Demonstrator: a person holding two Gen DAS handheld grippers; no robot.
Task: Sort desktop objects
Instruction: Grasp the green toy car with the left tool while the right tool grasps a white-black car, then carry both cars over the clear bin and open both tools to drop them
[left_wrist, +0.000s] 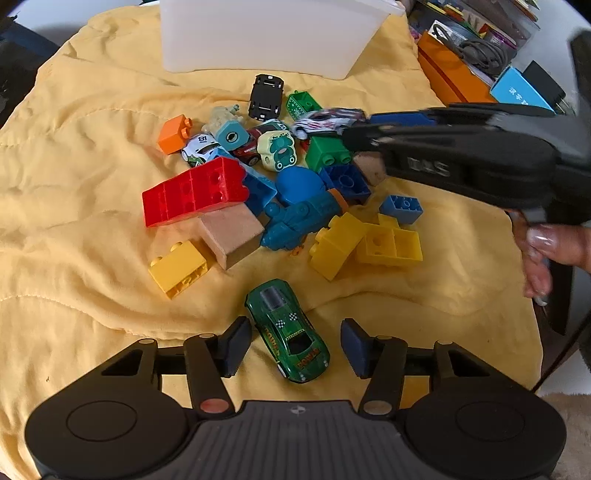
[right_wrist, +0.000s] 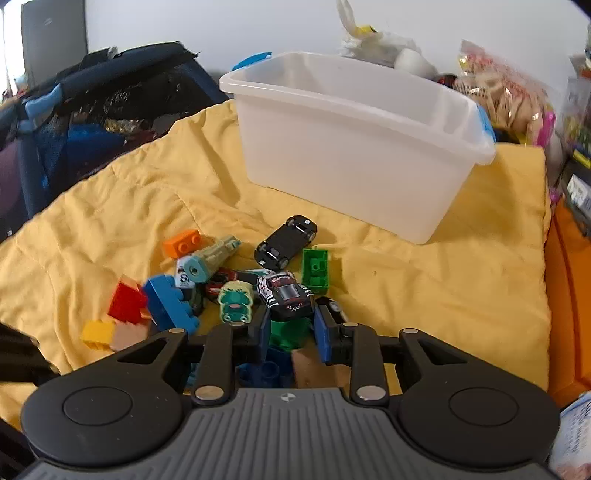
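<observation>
A pile of toy cars and plastic bricks lies on a yellow blanket (left_wrist: 92, 184). My left gripper (left_wrist: 291, 345) is open and points down over a green toy car (left_wrist: 288, 328), which lies between its pads with a gap on the right side. My right gripper (right_wrist: 292, 330) reaches into the far side of the pile, and its pads sit against both sides of a white and black toy car (right_wrist: 286, 293). The left wrist view shows that same gripper (left_wrist: 351, 133) coming in from the right, beside the white car (left_wrist: 325, 120). A person's hand (left_wrist: 543, 251) holds its handle.
A white plastic bin (right_wrist: 351, 147) stands behind the pile, apparently with nothing inside. In the pile are a black car (right_wrist: 286, 242), a red brick (left_wrist: 195, 192), yellow bricks (left_wrist: 369, 240), a green brick (right_wrist: 315, 266) and wooden blocks (left_wrist: 232, 229). Boxes and clutter (left_wrist: 480, 55) line the right edge.
</observation>
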